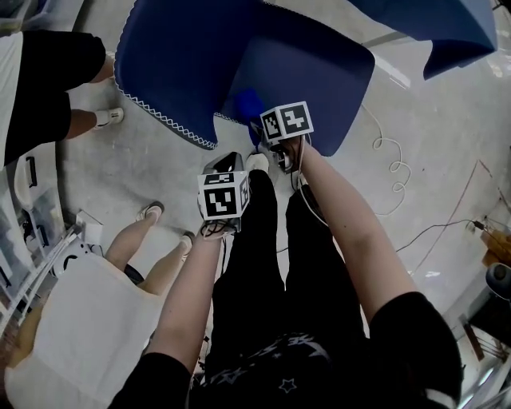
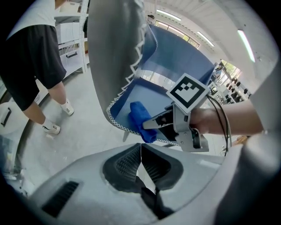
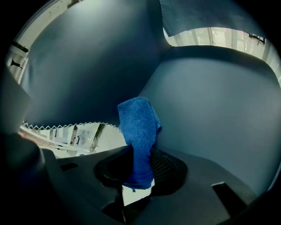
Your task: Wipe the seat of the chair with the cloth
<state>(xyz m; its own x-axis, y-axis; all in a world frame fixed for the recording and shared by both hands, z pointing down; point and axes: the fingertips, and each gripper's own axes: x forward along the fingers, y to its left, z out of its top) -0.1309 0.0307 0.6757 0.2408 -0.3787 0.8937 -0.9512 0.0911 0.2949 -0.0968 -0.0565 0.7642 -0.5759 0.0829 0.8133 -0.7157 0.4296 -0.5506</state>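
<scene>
Seat wipe: cloth (image 3: 137, 125) pinched by right gripper (image 3: 139, 171) at front edge of chair seat (image 3: 210, 114); left gripper (image 2: 140, 158) jaws together, empty.
Cloth judged soft, light, floppy (bunches readily); best held at its folded middle.

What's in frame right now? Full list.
chair: one, blue, white zigzag edge stitching, ahead
blue shape: one, top right, cut off
cloth: one, blue, over the seat
cables: one white, one thin dark, floor at right
bystanders: two, black shorts upper left, pale skirt lower left
floor: grey
legs: two, black trousers, centre
left gripper: shut, empty, short of the chair
right gripper: shut on cloth
</scene>
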